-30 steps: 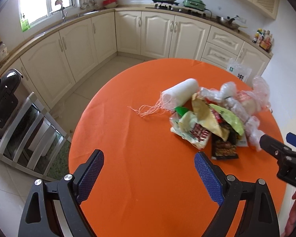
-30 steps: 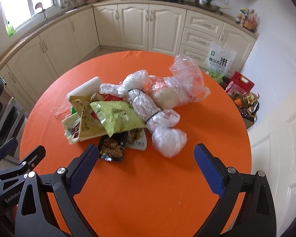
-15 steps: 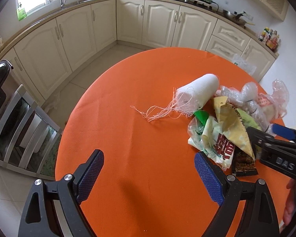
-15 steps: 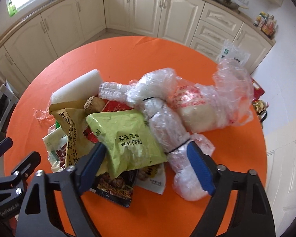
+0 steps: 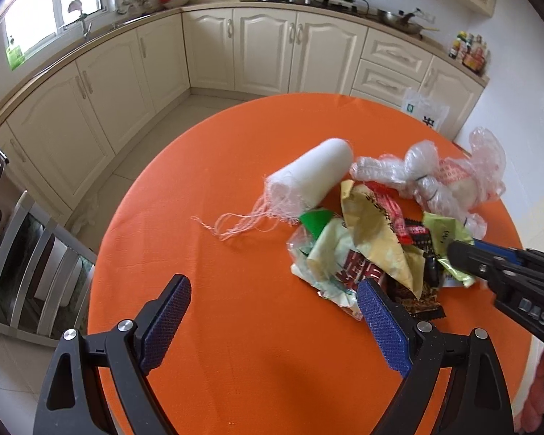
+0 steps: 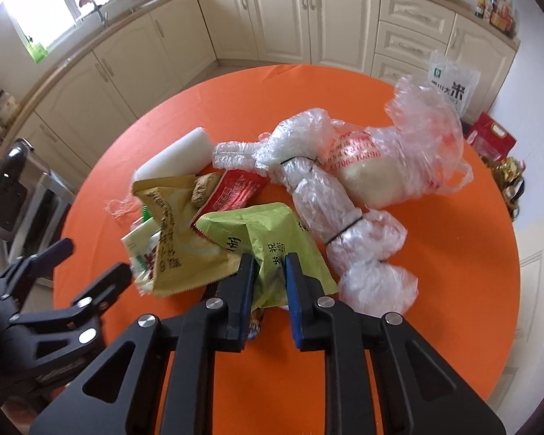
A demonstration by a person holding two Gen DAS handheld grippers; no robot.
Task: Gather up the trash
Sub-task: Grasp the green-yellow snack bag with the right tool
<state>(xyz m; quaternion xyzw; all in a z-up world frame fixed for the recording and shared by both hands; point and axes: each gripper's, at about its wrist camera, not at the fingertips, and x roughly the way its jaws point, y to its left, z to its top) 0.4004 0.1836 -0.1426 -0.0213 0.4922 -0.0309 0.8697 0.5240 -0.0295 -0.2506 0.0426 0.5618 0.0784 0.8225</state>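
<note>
Trash, a heap of crumpled snack wrappers [image 5: 366,250] and clear plastic bags, is seen in the left wrist view on the right part of the round orange table [image 5: 235,166], just beside a white roll of frayed gauze [image 5: 312,177]. The left gripper [image 5: 272,311] is held wide over bare cloth, nothing between its blue pads; compared with a second ago the heap is seen closer, its near edge now touching the right pad in the picture. The right gripper [image 5: 464,253] has come in from the right onto the light green foil snack bag [image 5: 444,233].

In the right wrist view, the right gripper [image 6: 268,261], wide apart a second ago, has just been closing, and its jaws are now narrow, pinching the light green foil snack bag [image 6: 261,239] at its near edge. The tied clear plastic bags [image 6: 330,199] lie just right of it, the yellow wrapper [image 6: 174,239] just left.
</note>
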